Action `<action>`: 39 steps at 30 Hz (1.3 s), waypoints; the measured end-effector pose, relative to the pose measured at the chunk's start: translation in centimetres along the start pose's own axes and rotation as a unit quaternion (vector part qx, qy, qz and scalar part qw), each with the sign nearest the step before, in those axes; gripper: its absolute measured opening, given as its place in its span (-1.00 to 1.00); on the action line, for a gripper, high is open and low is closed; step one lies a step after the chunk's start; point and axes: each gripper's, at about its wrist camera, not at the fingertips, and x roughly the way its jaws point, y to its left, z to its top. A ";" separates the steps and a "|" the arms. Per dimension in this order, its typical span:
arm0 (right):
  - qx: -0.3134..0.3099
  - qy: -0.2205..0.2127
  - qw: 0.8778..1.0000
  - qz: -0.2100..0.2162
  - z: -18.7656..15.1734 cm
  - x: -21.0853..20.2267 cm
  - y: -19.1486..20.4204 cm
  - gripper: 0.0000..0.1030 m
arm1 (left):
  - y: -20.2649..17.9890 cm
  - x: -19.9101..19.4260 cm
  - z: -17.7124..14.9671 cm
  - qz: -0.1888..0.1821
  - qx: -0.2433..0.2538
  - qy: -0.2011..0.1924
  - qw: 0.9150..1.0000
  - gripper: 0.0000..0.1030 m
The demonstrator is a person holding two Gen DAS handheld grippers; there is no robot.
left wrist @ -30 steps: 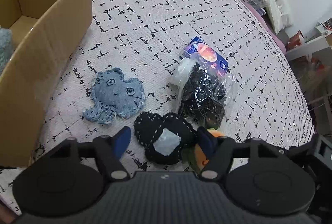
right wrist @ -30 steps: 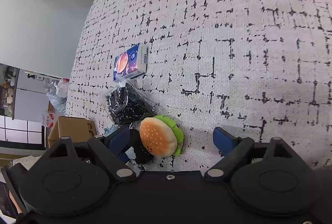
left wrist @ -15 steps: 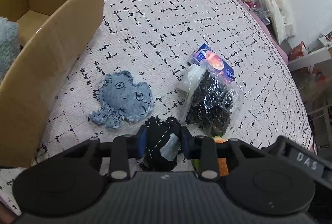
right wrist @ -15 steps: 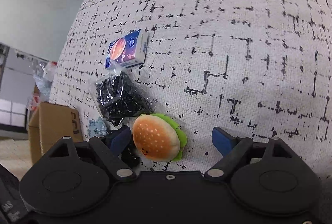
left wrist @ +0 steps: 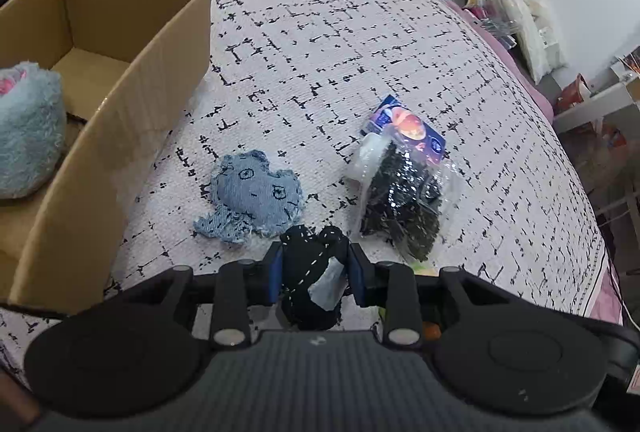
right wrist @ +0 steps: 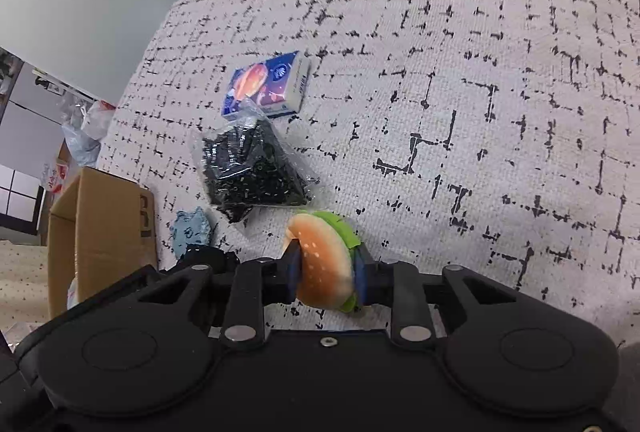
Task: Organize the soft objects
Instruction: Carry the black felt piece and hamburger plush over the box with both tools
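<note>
Bed (left wrist: 320, 43): wide surface under a nubby pale woven cover crossed by broken black grid lines; all items below are placed relative to the cardboard box. Cardboard box (left wrist: 120, 79): open-topped, plain brown corrugated walls, standing on the bed at the left of the left wrist view; inside it lies a fluffy pale-blue plush (left wrist: 28, 135) with a patch of pink. Denim toy (left wrist: 252, 197): flat, light-blue stuffed shape with frayed edges and two inked eyes, lying on the cover just beside the box's right wall. Black fabric toy (left wrist: 314, 272): dark soft piece with white running stitches and a grey patch, nearer the camera than the denim toy; the left hand-held gripper (left wrist: 316, 274) pinches it between its blue pads, jaws drawn in against its sides. Clear plastic bag (left wrist: 404, 203): crinkled, glossy, filled with small black pieces, well right of the box, beyond the denim toy. Tissue pack (left wrist: 408, 125): small rectangular packet, blue with an orange round print, touching the far end of the bag. Plush hamburger (right wrist: 326, 264): rounded tan bun dotted with pale seeds, green felt lettuce edge, farthest of the toys from the box; the right hand-held gripper (right wrist: 326, 272) squeezes it between its pads.
</note>
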 end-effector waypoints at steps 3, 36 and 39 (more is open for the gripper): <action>-0.005 -0.009 1.000 0.001 -0.4 -1.1 0.1 -0.52 | -0.2 -0.9 -0.3 -0.001 0.005 -0.006 1.000 -0.37; -0.060 -0.091 0.993 0.037 -2.6 -10.5 6.1 -0.52 | 0.7 -12.8 0.3 -0.021 0.069 -0.118 0.990 -0.37; -0.067 -0.103 0.992 0.040 -2.6 -11.2 6.9 -0.52 | 1.3 -13.3 0.6 -0.019 0.071 -0.122 0.990 -0.37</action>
